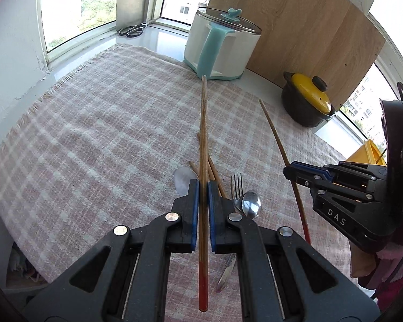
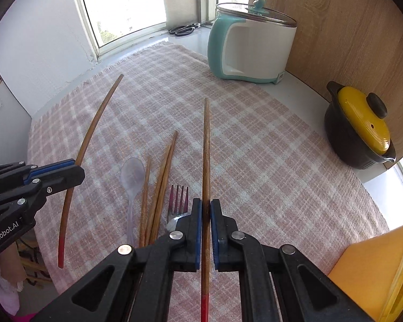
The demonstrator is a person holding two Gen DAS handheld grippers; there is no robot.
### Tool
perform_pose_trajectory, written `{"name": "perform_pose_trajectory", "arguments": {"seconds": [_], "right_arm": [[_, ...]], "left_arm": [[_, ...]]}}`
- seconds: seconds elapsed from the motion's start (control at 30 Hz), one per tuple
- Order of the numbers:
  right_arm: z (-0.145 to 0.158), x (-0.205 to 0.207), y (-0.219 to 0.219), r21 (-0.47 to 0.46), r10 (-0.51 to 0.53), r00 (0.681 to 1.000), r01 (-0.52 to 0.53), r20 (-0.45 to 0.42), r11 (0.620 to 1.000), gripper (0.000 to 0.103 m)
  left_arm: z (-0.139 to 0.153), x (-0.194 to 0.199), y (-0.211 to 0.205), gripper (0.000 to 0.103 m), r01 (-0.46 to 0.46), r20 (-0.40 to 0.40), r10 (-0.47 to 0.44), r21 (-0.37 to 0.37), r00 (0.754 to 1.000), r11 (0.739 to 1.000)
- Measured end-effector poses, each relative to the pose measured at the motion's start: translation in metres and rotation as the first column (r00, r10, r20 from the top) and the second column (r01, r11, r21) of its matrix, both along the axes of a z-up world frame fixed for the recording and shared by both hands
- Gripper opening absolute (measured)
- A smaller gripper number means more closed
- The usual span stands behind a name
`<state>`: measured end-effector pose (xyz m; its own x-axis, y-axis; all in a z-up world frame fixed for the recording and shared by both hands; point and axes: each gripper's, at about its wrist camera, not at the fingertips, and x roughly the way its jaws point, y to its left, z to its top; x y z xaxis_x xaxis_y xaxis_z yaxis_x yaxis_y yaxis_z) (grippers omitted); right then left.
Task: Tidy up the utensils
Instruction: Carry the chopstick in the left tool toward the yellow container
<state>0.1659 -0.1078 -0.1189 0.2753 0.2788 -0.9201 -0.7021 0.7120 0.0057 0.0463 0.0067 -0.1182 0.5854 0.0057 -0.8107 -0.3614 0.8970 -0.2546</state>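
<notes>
My left gripper is shut on a long wooden chopstick with a red end, held above the cloth; it also shows in the right wrist view, where the left gripper is at the left. My right gripper is shut on a second red-ended chopstick, seen in the left wrist view with the right gripper. On the cloth lie several plain chopsticks, a clear plastic spoon, a metal fork and a metal spoon.
A checked pink cloth covers the table. A white-and-teal electric pot and a black pot with a yellow lid stand at the back right before a wooden board. A yellow container is at the right. Scissors lie on the sill.
</notes>
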Motion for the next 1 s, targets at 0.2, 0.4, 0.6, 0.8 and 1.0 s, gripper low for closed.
{"name": "perform_pose_trajectory", "arguments": {"seconds": [0.2,0.4,0.6,0.8,1.0], "right_arm": [[0.005,0.000,-0.003,0.037,0.000,1.000,0.000,-0.017,0.999,0.003],[0.011,0.003,-0.014,0.074,-0.026,0.999,0.028,-0.022,0.997,0.003],[0.030,-0.002,-0.023,0.108,-0.032,0.999,0.030,0.017,0.994,0.003],[0.055,0.000,-0.042,0.144,-0.054,0.997,0.045,0.058,0.989,0.004],[0.080,0.003,-0.069,0.177,-0.093,0.990,0.074,0.105,0.981,0.003]], "left_arm": [[0.009,-0.005,-0.003,0.004,-0.010,0.022,0.010,0.008,1.000,1.000],[0.014,-0.009,-0.007,0.004,-0.015,0.034,0.015,0.001,0.999,1.000],[0.034,-0.006,-0.017,0.004,-0.008,0.081,0.007,0.015,0.997,1.000],[0.057,-0.001,-0.035,0.004,0.013,0.138,-0.019,0.038,0.990,0.999],[0.072,0.010,-0.059,0.004,0.054,0.173,-0.062,0.048,0.983,0.997]]}}
